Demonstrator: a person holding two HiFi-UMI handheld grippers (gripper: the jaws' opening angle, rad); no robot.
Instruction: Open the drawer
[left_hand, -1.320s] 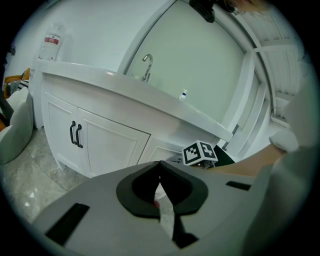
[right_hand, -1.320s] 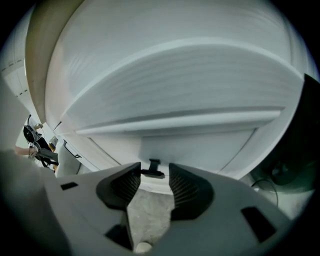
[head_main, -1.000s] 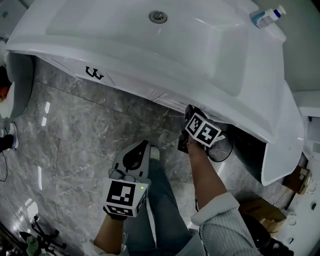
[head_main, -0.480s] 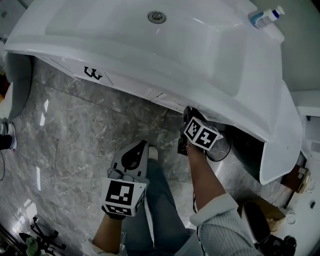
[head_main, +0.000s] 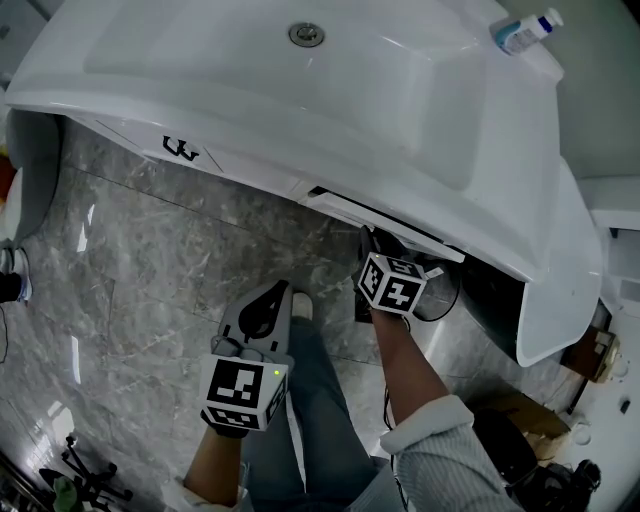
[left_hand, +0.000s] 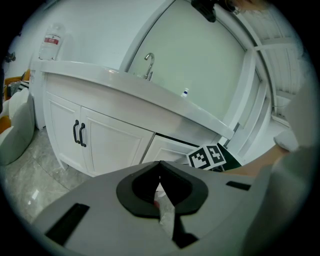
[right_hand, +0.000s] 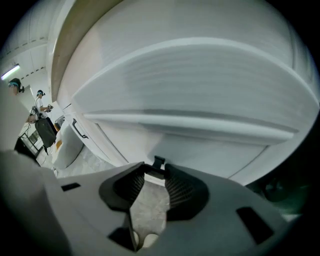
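Note:
The white drawer (head_main: 382, 222) sits under the vanity's sink and stands slightly out, with a dark gap behind its front. My right gripper (head_main: 373, 246) reaches up to its lower edge. In the right gripper view the small black drawer handle (right_hand: 158, 161) lies between the ribbed pads (right_hand: 179, 186). The jaws of the right gripper (right_hand: 156, 168) have just been closing and they grip this handle. My left gripper (head_main: 279, 291) hangs lower, over the floor and away from the cabinet. In its own view the left gripper (left_hand: 160, 164) is shut and holds nothing.
Left of the drawer are two cabinet doors with black handles (head_main: 186, 150). Above lies the sink basin with its drain (head_main: 306, 34) and a bottle (head_main: 522, 32) on the counter. The person's leg (head_main: 320, 400) stands on grey marble floor. A cardboard box (head_main: 520, 412) sits at the lower right.
The drawer front has come out from the vanity, opening a dark gap. My right gripper has drawn back toward the person and rolled. The left gripper has stayed still.

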